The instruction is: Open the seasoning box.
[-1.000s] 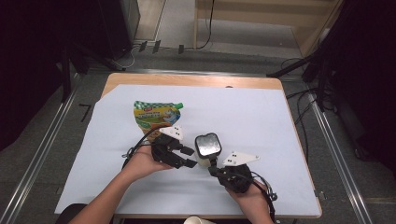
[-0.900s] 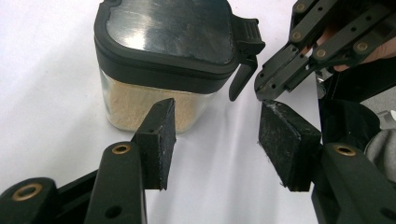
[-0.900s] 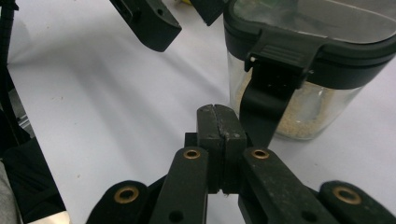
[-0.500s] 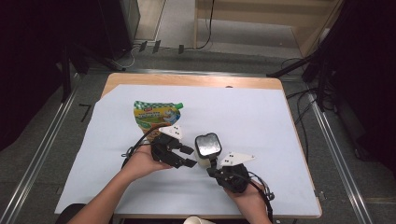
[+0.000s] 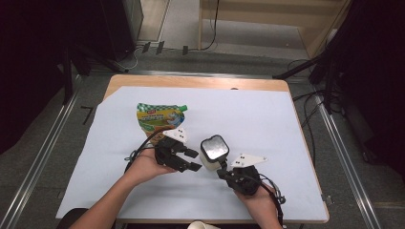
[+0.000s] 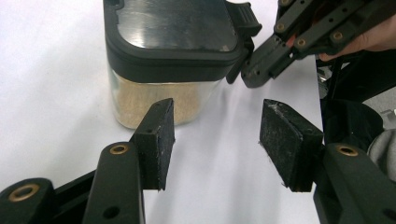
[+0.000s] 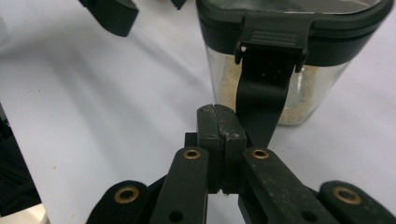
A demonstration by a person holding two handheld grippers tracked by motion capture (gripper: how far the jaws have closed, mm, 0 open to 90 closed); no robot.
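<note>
A clear square jar [image 5: 214, 150] with a black clip lid and pale grains inside stands on the white sheet between my two grippers. My left gripper [image 5: 195, 160] lies just left of it and is open, with nothing between its pads [image 6: 156, 135]. The jar [image 6: 173, 60] stands beyond them. My right gripper [image 5: 220, 168] is shut at the jar's near side. In the right gripper view its joined tips [image 7: 220, 126] sit against the lid's hanging black latch [image 7: 261, 93], beside it and not around it. A green and yellow pouch [image 5: 159, 117] lies flat behind the left hand.
The white sheet [image 5: 267, 119] covers most of a wooden table [image 5: 191, 82]. A paper cup's rim [image 5: 206, 225] shows at the near edge. Cables trail from both grippers. Metal rails [image 5: 43, 157] run along the floor on both sides.
</note>
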